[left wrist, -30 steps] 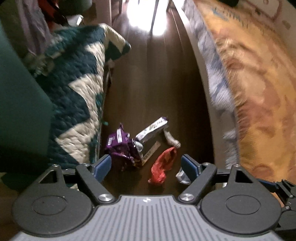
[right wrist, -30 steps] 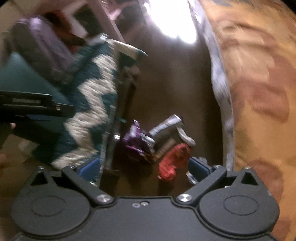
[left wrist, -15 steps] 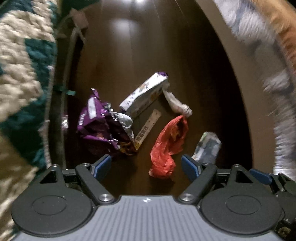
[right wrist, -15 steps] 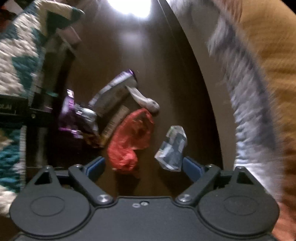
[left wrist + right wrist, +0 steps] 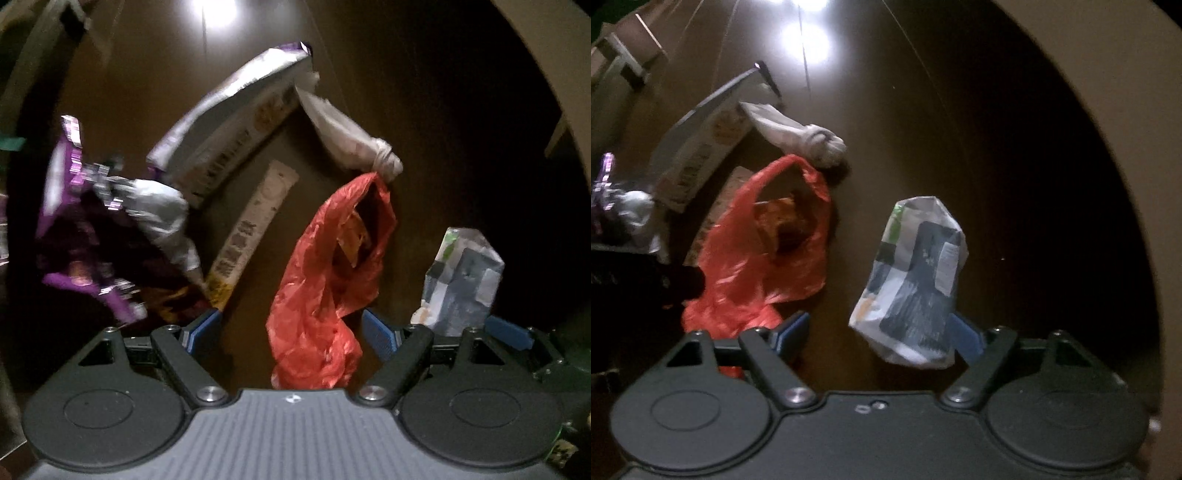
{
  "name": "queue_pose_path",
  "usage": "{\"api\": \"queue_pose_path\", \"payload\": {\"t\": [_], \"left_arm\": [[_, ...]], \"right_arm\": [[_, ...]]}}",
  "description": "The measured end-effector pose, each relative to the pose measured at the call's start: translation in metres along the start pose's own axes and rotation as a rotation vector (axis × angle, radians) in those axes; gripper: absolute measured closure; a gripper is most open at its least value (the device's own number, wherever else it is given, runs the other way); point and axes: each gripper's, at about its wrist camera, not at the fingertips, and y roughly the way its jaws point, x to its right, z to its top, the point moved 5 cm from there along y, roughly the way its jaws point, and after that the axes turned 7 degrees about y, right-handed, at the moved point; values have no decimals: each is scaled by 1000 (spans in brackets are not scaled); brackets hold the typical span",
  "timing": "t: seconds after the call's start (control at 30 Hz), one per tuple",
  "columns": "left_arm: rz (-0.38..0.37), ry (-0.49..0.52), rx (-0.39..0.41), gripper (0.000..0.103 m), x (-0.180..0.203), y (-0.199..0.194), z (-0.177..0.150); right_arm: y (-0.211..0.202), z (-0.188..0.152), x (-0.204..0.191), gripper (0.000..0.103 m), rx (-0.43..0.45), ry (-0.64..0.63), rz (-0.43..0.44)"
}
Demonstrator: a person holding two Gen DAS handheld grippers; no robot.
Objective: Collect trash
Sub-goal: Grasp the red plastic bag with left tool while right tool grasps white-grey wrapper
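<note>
1. Both my hands have dropped steeply toward the floor; the litter that looked small a second ago now fills both views.
2. My left tongs stand apart, unchanged in width, straddling the lower end of the red bag. The pads do not press it yet.
3. My right tongs have just been closing, yet they are still apart. The grey pouch lies between them, its lower edge against the right pad, with a clear gap at the left pad.
4. So each hand now has its own piece lined up; I judge the next step is to sink a little more and clamp.
5. The red bag is limp and may slip or bunch; the pouch looks stiffer.
6. Farther off lie the paper strip, the purple wrapper, the white box and a knotted white bag, all still on the floor for later.
</note>
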Motion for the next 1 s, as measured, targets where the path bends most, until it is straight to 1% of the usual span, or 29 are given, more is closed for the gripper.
{"api": "queue_pose_path", "payload": {"t": [0.17,0.23,0.27,0.33,0.37,0.4,0.47,0.5,0.53,0.57,0.6,0.63,0.67,0.7,0.73,0.83,0.9,1.0], "left_arm": [[-15,15,-18,21,3,36,0],[-21,18,-31,21,5,46,-2],[-21,18,-36,23,5,50,-4],[-33,15,-44,30,7,55,-6],[-38,16,-50,35,8,58,-7],[-41,17,-54,37,9,60,-8],[-41,8,-58,44,8,63,-9],[-43,3,-60,46,9,64,-10],[-46,-3,-60,52,8,65,-12],[-48,-10,-60,62,8,64,-12],[-49,-15,-61,67,7,63,-13],[-54,-21,-65,71,8,62,-13],[-58,-30,-69,77,9,61,-14],[-58,-34,-70,83,10,59,-15],[-51,-29,-72,86,11,57,-15],[-29,-17,-68,88,14,42,-13],[-29,-38,-74,88,16,27,-14],[-27,-73,-82,88,13,-1,-24]], "right_arm": [[25,3,9,24,14,2,-27],[32,4,13,32,14,0,-39],[36,4,15,39,3,0,-41],[42,2,17,40,-11,-2,-45],[45,1,17,43,-14,-15,-52],[46,0,16,46,-15,-31,-60],[49,-1,14,58,-14,-57,-80],[50,-1,14,61,-14,-64,-88],[51,-2,14,63,-13,-72,-96],[50,-2,13,68,-12,-76,-97],[48,-3,12,69,-12,-79,-94],[47,-3,10,73,-10,-85,-93],[45,-4,9,77,-8,-97,-94],[42,-4,5,77,-8,-103,-93],[39,-5,4,79,-10,-105,-84],[29,-7,0,82,-10,-107,-72],[19,-4,-2,82,-9,-116,-69],[-9,-7,-6,82,-9,-125,-54]]}}
